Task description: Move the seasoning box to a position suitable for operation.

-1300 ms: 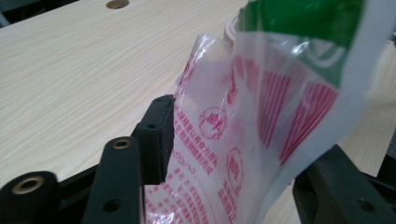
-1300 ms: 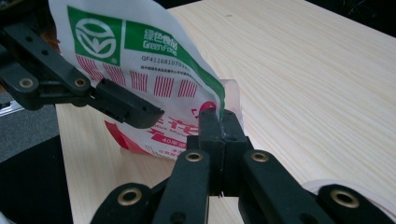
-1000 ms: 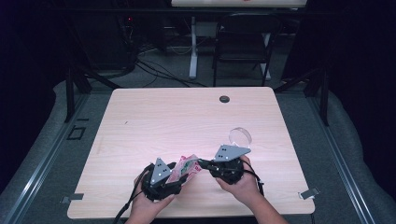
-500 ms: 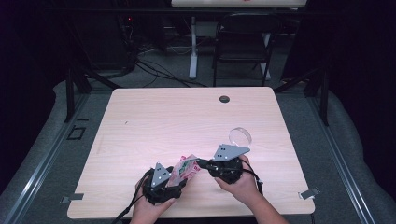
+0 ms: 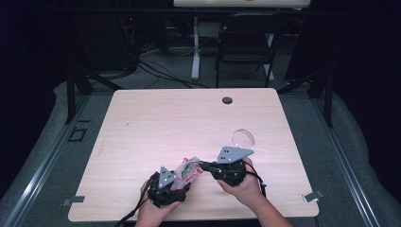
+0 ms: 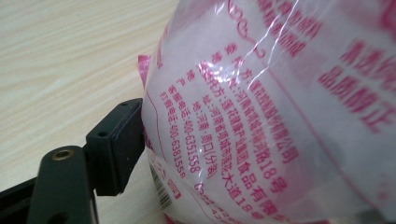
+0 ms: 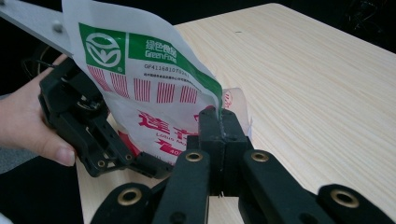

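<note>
A plastic food bag (image 5: 188, 171), printed in pink and green, hangs between my two grippers near the table's front edge. My right gripper (image 5: 202, 165) is shut on the bag's edge, its jaws pinched together on the plastic (image 7: 219, 112). My left gripper (image 5: 179, 182) sits low on the bag's other side. Its jaws have just been opening, and the bag (image 6: 280, 116) bulges between them. One black pad (image 6: 116, 144) stands at the bag's side and the bag hides the other. A hand holds each gripper.
A clear round dish (image 5: 243, 138) lies on the wooden table (image 5: 156, 127) just beyond my right gripper. A black grommet (image 5: 227, 100) sits near the far edge. A chair (image 5: 248, 42) and cables stand on the floor behind the table.
My left gripper has sunk toward the table and the bag's lower end has come down with it. My right gripper has kept still on the bag's edge.
</note>
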Tool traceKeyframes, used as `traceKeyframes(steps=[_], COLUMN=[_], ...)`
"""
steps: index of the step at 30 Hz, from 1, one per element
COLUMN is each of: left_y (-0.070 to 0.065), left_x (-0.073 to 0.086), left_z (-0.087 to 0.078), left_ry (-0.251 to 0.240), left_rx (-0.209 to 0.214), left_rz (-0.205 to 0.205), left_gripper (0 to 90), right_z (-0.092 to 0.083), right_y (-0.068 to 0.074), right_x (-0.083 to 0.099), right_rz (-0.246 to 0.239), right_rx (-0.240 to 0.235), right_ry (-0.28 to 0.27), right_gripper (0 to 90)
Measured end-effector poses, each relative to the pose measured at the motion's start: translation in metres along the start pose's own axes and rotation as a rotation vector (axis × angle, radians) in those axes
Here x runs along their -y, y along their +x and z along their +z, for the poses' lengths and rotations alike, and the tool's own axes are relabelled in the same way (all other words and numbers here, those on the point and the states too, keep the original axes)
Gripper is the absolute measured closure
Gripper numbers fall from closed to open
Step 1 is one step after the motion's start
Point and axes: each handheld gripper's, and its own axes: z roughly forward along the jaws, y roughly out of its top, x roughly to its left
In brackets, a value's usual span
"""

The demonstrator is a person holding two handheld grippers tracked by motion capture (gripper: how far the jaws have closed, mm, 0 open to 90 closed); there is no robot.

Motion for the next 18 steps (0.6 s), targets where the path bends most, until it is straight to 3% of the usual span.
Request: traceKeyframes(steps=[8, 18], left_y=[0.001, 0.003], left_x=[0.002, 0.005], left_z=[0.007, 0.013], left_ry=[0.013, 0.051], left_rx=[0.013, 0.014], left_rz=[-0.021, -0.020], left_gripper=[23.4, 21.9], right_z=[0.000, 0.000], right_y=[0.000, 0.000], right_x=[0.001, 0.002], right_rz=[0.000, -0.001], right_rx=[0.004, 0.004], right_ry=[0.000, -0.003], right_gripper=[90.0, 90.0])
